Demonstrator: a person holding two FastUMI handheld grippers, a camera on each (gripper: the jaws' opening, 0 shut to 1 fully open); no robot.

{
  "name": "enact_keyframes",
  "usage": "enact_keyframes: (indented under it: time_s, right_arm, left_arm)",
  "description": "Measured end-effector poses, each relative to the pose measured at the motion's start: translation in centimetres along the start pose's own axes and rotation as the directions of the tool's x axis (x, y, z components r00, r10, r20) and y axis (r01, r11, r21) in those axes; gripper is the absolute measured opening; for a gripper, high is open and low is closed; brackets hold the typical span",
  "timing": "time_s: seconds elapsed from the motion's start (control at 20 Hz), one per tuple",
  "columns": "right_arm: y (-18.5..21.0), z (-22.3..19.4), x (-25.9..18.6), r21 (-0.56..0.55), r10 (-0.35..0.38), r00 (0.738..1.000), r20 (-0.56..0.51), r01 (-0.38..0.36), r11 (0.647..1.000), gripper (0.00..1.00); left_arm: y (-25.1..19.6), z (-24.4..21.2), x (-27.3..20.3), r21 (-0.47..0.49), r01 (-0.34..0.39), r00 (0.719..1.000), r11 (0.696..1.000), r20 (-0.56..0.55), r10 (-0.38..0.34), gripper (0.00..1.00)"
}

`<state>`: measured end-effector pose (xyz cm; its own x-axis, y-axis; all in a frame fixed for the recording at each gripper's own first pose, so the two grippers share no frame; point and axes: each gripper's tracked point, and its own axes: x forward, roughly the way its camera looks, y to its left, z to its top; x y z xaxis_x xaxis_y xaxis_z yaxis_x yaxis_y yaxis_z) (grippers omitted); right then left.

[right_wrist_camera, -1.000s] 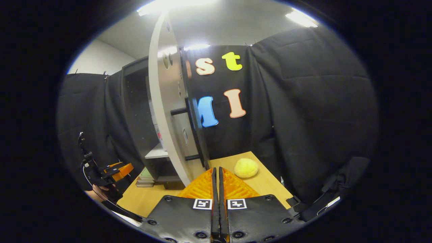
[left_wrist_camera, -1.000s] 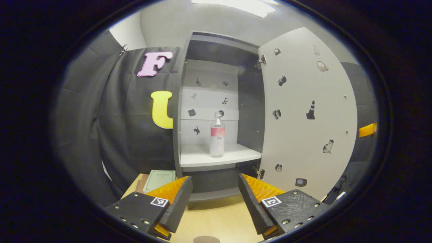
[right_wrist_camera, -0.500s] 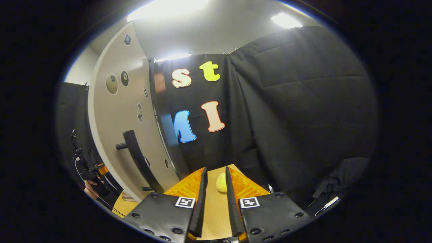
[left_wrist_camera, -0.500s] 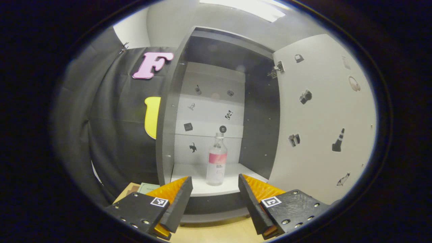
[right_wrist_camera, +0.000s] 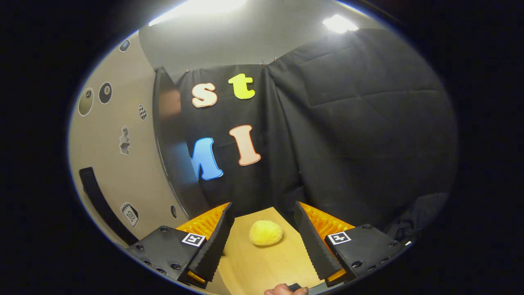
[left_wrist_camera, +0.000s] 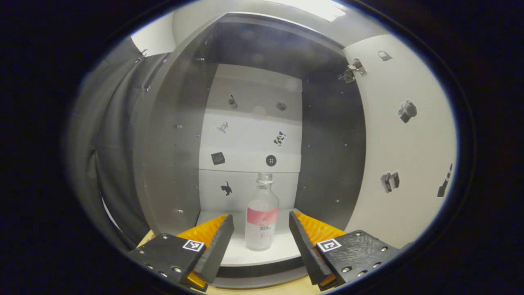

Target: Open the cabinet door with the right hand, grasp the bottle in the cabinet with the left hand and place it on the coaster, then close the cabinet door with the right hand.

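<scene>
The clear plastic bottle with a pink label (left_wrist_camera: pixel 262 219) stands upright on the white shelf (left_wrist_camera: pixel 282 252) inside the open grey cabinet (left_wrist_camera: pixel 172 155). The left gripper (left_wrist_camera: pixel 260 231) is spread wide, its fingers flanking the bottle without touching. The right gripper (right_wrist_camera: pixel 264 235) is also spread, over the wooden table (right_wrist_camera: pixel 262 266) near a fuzzy yellow ball (right_wrist_camera: pixel 266 232), beside the pale cabinet door (right_wrist_camera: pixel 110 164).

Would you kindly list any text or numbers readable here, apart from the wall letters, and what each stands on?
"8": on the ball sticker on the door.
Bottle label: print too small to read.
Calendar sticker: number too blurred to read.
</scene>
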<state>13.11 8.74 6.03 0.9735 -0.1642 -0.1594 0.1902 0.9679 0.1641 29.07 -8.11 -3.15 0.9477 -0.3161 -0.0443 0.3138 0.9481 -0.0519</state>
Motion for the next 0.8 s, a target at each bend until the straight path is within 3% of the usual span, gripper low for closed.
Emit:
enact_keyframes:
  time_s: [0.1, 0.15, 0.25, 0.3, 0.8]
  right_arm:
    - [-0.6, -0.2, 0.3, -0.014, -0.02, 1.0, -0.007, 0.02, 1.0, 0.99]
    - [-0.7, -0.2, 0.6, -0.017, -0.027, 1.0, -0.012, 0.027, 1.0, 0.92]
    - [-1.0, -0.5, 1.1, -0.017, -0.043, 0.999, -0.026, 0.043, 0.999, 0.92]
    - [-1.1, -0.7, 1.1, -0.017, -0.052, 0.998, -0.032, 0.051, 0.999, 0.98]
    - [-1.5, -0.6, 2.2, -0.008, -0.09, 0.994, -0.053, 0.09, 0.996, 0.98]
  left_arm:
    - [0.0, -0.5, 2.1, -0.004, 0.003, 1.0, 1.0, -0.001, -0.003, 0.86]
    - [0.1, -0.6, 3.0, -0.01, 0.003, 1.0, 1.0, -0.006, -0.003, 0.84]
    - [0.0, -0.7, 4.7, -0.026, 0.009, 1.0, 1.0, -0.007, -0.009, 0.82]
    - [0.0, -1.0, 5.3, -0.027, 0.011, 1.0, 1.0, -0.01, -0.011, 0.82]
    - [-0.6, -3.4, 9.0, -0.001, 0.032, 0.998, 0.999, -0.052, -0.032, 0.83]
